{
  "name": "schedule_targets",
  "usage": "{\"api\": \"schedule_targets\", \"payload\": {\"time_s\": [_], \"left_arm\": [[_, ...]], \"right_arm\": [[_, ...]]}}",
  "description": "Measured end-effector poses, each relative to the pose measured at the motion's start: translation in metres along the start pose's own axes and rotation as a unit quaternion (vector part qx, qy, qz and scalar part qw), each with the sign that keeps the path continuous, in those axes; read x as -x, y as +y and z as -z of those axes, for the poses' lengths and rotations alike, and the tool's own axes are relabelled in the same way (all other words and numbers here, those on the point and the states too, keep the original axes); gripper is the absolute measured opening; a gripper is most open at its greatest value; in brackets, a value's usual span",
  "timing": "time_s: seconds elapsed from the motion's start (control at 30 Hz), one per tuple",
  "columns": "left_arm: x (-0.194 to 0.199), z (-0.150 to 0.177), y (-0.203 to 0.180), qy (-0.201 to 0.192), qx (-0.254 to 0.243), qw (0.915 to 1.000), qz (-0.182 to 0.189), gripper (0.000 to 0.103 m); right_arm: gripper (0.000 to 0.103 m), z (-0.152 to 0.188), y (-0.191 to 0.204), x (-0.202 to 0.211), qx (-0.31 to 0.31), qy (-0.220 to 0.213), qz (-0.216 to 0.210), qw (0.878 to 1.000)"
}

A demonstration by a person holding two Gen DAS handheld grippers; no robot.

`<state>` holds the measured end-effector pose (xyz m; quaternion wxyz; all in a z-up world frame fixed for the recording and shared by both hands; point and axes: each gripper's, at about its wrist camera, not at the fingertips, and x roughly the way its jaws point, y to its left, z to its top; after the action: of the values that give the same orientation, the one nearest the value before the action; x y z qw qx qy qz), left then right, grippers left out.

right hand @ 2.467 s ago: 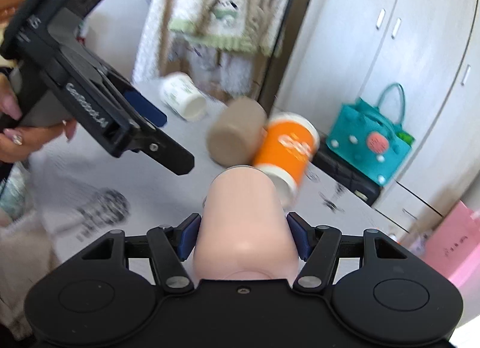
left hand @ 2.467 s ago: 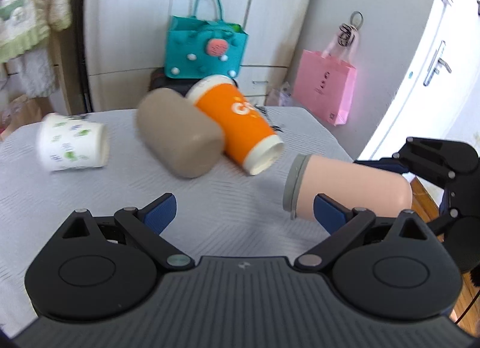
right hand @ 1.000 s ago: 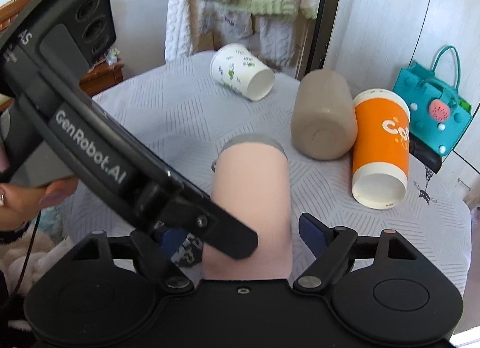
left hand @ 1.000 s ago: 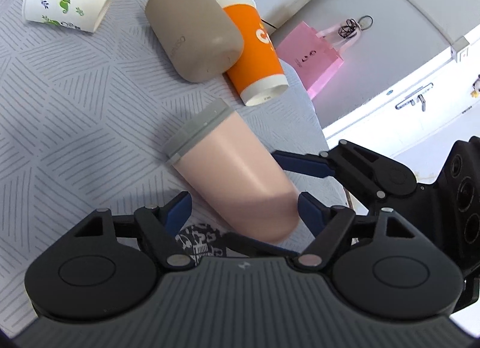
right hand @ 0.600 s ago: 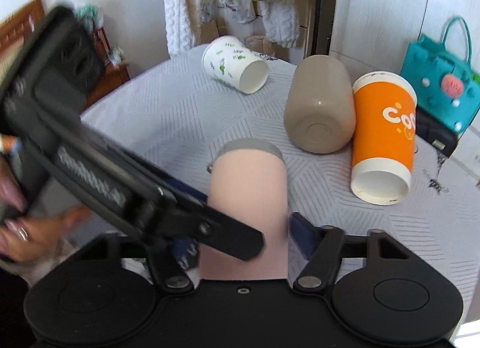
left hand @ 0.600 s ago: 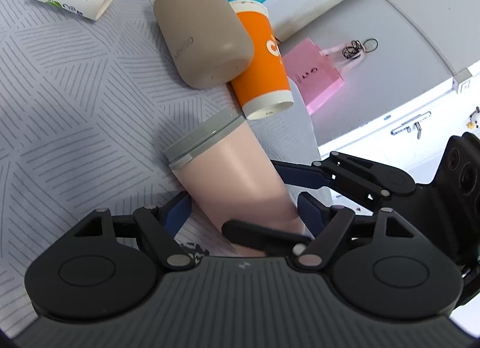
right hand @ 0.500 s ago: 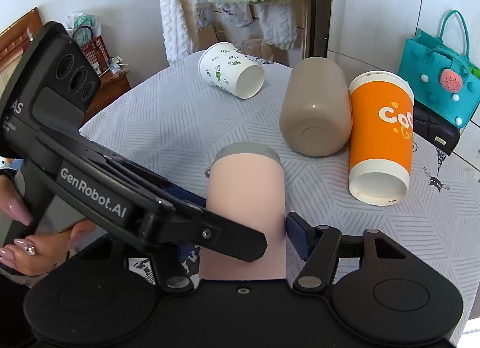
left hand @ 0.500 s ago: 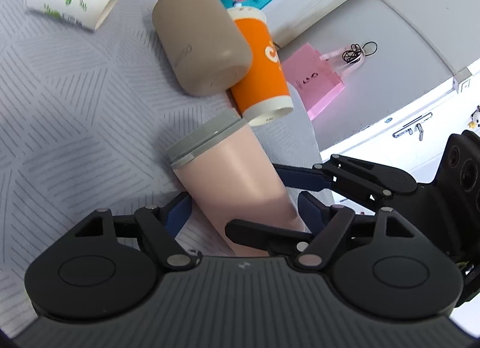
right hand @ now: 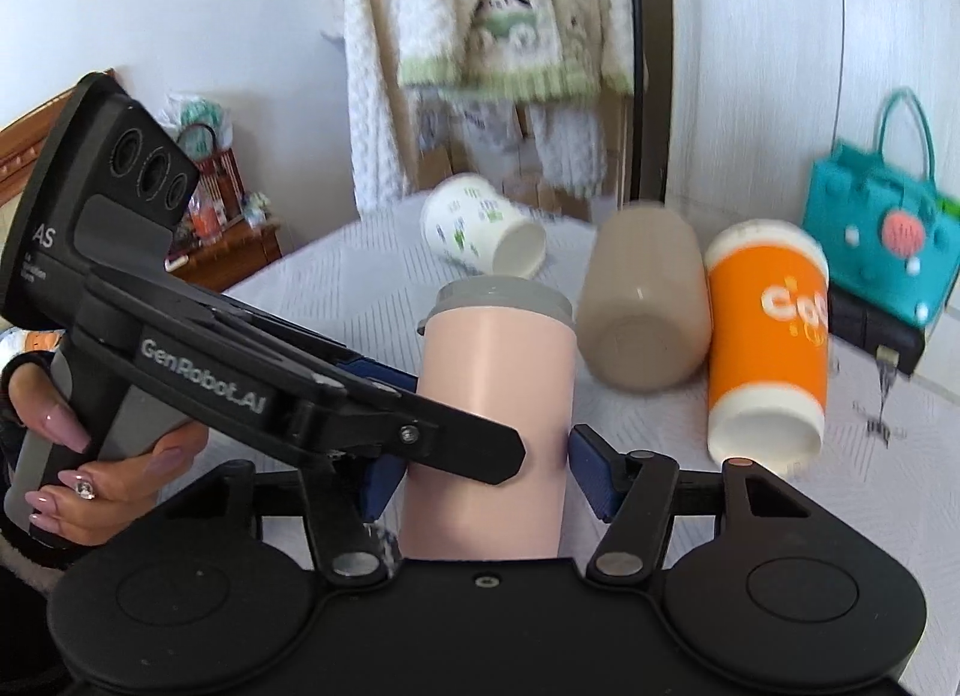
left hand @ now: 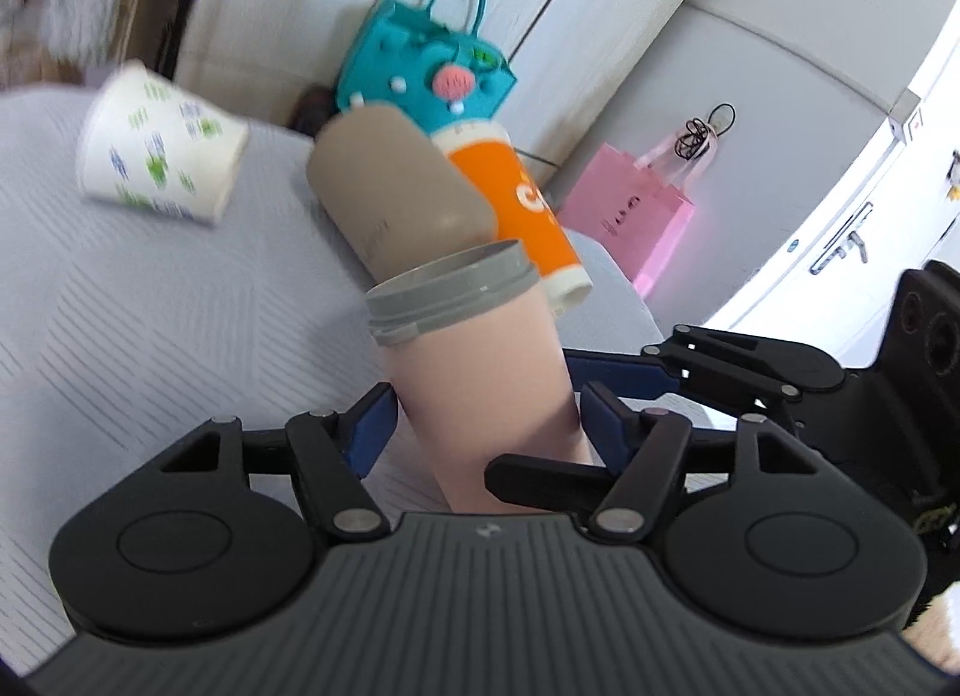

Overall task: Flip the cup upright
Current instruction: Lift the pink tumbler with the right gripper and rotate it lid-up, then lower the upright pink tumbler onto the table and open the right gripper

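A pink cup with a grey rim (left hand: pixel 486 390) stands nearly upright, rim up, on the grey tablecloth; it also shows in the right wrist view (right hand: pixel 492 414). My left gripper (left hand: pixel 486 426) straddles its lower body, blue pads touching both sides. My right gripper (right hand: pixel 480 477) also clasps the cup low down from the other side, its fingers crossing the left gripper's. The cup's base is hidden behind both grippers.
A tan cup (left hand: pixel 396 204), an orange paper cup (left hand: pixel 528 210) and a white printed paper cup (left hand: pixel 162 156) lie on their sides behind. A teal bag (left hand: pixel 432 72) and a pink bag (left hand: pixel 630 216) stand past the table's far edge.
The pink cup has swung from lying tilted on the cloth to nearly upright, rim up, with both grippers turning along with it. The other cups have not moved.
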<state>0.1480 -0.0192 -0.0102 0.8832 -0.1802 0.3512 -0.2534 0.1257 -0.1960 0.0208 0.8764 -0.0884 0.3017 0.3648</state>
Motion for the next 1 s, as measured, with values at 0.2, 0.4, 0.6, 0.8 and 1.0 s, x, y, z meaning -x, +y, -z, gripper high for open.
{"api": "schedule_targets", "payload": {"time_s": [0.2, 0.4, 0.6, 0.8, 1.0], "left_arm": [[0.007, -0.006, -0.007, -0.032, -0.058, 0.9970, -0.042, 0.065], [0.009, -0.009, -0.011, -0.050, -0.097, 0.9925, -0.055, 0.063], [0.000, -0.011, -0.016, -0.046, -0.125, 0.9901, -0.044, 0.063], [-0.012, -0.011, -0.032, -0.052, -0.163, 0.9842, -0.047, 0.063], [-0.016, -0.009, -0.040, -0.047, -0.175, 0.9827, -0.035, 0.063]], "right_arm": [[0.062, 0.003, 0.013, -0.010, 0.011, -0.059, 0.022, 0.998], [0.062, 0.010, 0.015, -0.017, -0.001, -0.102, 0.046, 0.994], [0.062, 0.021, 0.024, -0.015, 0.013, -0.129, 0.103, 0.986], [0.062, 0.029, 0.021, -0.012, 0.018, -0.140, 0.150, 0.979], [0.062, 0.030, 0.008, -0.006, -0.032, -0.144, 0.150, 0.978]]}}
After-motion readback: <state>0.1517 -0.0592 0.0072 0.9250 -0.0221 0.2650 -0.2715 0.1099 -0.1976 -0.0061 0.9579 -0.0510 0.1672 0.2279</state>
